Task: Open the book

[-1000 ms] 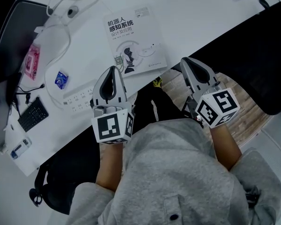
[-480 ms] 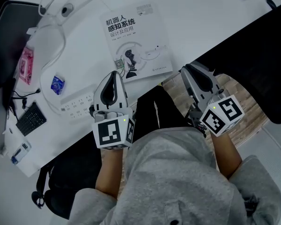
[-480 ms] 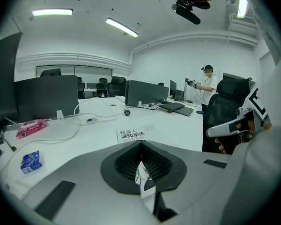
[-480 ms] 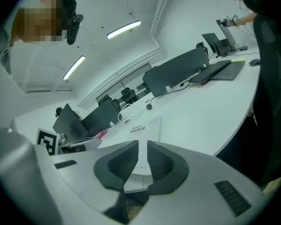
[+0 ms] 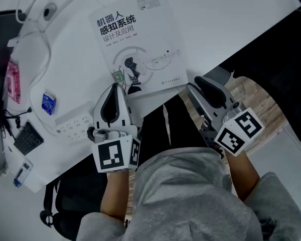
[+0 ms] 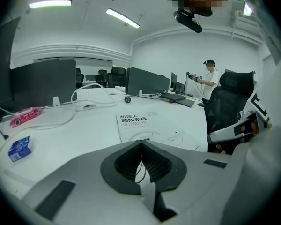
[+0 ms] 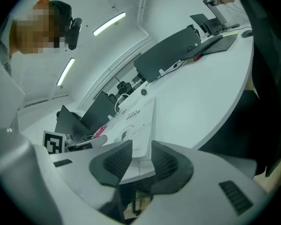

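Observation:
A white book (image 5: 138, 44) with dark print on its cover lies closed on the white table (image 5: 215, 24), near the front edge. My left gripper (image 5: 115, 86) is shut and empty, its tips just short of the book's near left corner; the book (image 6: 140, 125) shows right beyond the left gripper (image 6: 141, 143). My right gripper (image 5: 192, 84) is at the book's near right corner, by the table edge. Its jaws have just been opening. In the right gripper view the book's corner (image 7: 133, 121) shows in the gap of the right gripper (image 7: 141, 146), and the pads do not press on it.
A white power strip (image 5: 72, 124), a blue packet (image 5: 48, 103), a pink packet (image 5: 12, 82) and looped cables (image 5: 35, 49) lie left of the book. Monitors (image 6: 42, 78) stand at the back. A black chair (image 6: 229, 97) and a distant person (image 6: 210, 78) are to the right.
Both grippers have sunk toward the table's front edge and closer to the book's near corners. The right gripper's jaws have come apart. The book lies as before.

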{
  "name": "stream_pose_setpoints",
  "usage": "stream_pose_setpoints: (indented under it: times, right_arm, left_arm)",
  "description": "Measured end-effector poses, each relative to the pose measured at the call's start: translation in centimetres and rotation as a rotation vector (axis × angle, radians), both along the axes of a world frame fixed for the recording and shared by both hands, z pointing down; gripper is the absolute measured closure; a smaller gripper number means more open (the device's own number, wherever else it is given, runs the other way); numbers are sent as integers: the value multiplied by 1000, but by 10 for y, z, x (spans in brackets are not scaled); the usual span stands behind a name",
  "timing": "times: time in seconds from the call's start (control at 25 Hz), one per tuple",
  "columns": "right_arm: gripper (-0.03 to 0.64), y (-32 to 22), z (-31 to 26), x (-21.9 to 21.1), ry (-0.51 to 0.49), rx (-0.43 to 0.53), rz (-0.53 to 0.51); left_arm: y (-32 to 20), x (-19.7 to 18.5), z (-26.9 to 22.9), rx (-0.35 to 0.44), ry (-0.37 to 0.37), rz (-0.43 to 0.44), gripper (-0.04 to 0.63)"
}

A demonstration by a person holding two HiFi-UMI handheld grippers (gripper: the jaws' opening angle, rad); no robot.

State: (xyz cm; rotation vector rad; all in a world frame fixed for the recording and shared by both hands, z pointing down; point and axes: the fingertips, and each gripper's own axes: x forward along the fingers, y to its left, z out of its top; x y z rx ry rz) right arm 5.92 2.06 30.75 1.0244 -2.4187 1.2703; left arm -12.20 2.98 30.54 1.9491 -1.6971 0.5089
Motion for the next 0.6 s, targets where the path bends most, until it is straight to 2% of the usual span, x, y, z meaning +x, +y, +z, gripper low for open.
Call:
stream_pose_setpoints:
  times: [0.28, 0.6]
  right_arm:
    - [486, 1, 12, -3, -45, -72, 2]
    - [486, 3, 22, -12, -100, -123, -24]
  left_arm:
    - [1, -5, 28, -64, 14, -41, 586]
    - [-1, -9, 33, -117, 12, -65, 586]
